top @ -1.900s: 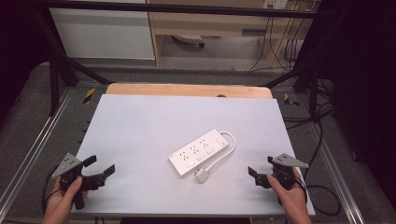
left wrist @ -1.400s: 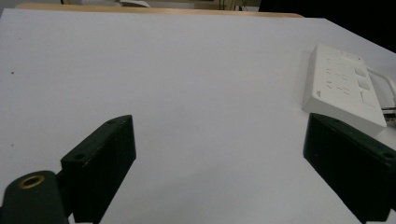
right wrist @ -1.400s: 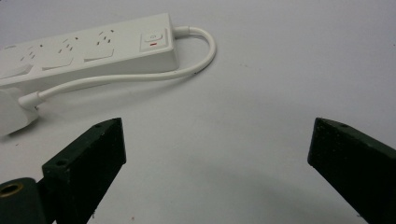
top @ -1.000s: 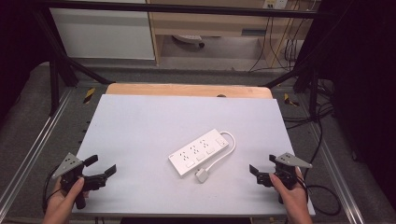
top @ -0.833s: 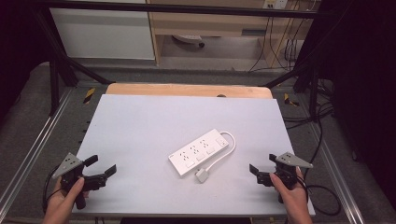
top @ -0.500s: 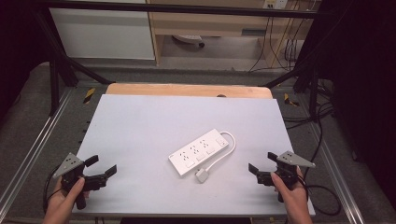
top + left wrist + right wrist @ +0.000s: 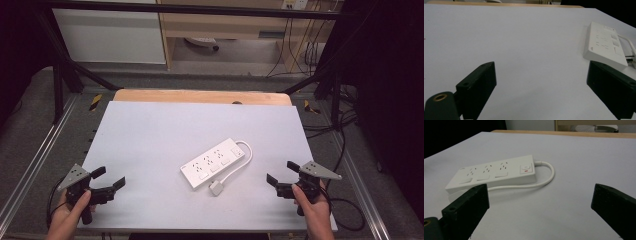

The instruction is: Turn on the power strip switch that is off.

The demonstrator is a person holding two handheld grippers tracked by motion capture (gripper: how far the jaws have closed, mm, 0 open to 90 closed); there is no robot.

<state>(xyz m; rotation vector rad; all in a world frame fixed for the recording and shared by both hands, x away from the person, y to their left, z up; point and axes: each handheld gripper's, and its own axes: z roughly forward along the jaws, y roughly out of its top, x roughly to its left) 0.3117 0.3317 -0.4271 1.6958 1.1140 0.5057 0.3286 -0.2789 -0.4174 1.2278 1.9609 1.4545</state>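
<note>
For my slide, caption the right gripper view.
Open right gripper faces a white power strip, its cord looping back alongside, on a white table.

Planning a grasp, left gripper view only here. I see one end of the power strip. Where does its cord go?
Observer: The cord leaves the strip's far end, loops round, and ends at a plug beside the near end.
Operator: Switch?
Observer: One rocker switch with a red mark, at the cord end.
Operator: Right gripper?
Observer: The right gripper is open, holding nothing, near the table's right front corner.
</note>
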